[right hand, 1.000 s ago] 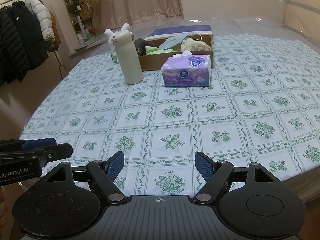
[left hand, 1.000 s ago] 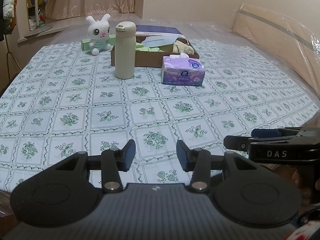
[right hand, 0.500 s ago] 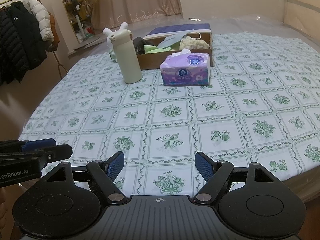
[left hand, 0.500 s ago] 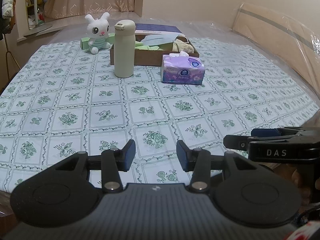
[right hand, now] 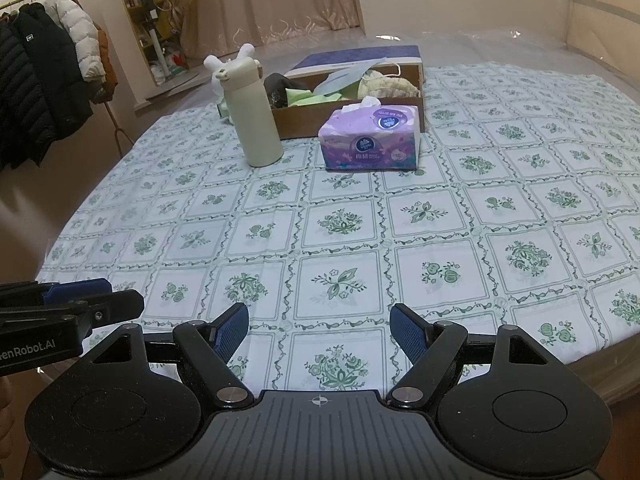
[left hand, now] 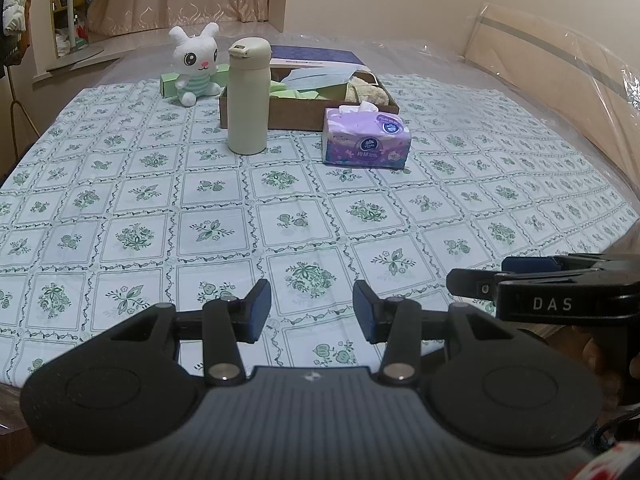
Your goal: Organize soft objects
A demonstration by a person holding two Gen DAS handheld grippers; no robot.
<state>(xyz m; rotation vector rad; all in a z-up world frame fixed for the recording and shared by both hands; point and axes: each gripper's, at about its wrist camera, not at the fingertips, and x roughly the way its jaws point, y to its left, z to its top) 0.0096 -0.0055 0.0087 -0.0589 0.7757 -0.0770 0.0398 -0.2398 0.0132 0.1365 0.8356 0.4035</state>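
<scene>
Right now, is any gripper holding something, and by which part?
Nothing is held. The left gripper and right gripper are both open and empty above the tablecloth.

Left gripper (left hand: 312,310), jaws apart and empty, over a floral tablecloth (left hand: 280,216); bottle (left hand: 248,96), tissue pack (left hand: 366,140) and plush rabbit (left hand: 194,64) toward twelve o'clock.
</scene>
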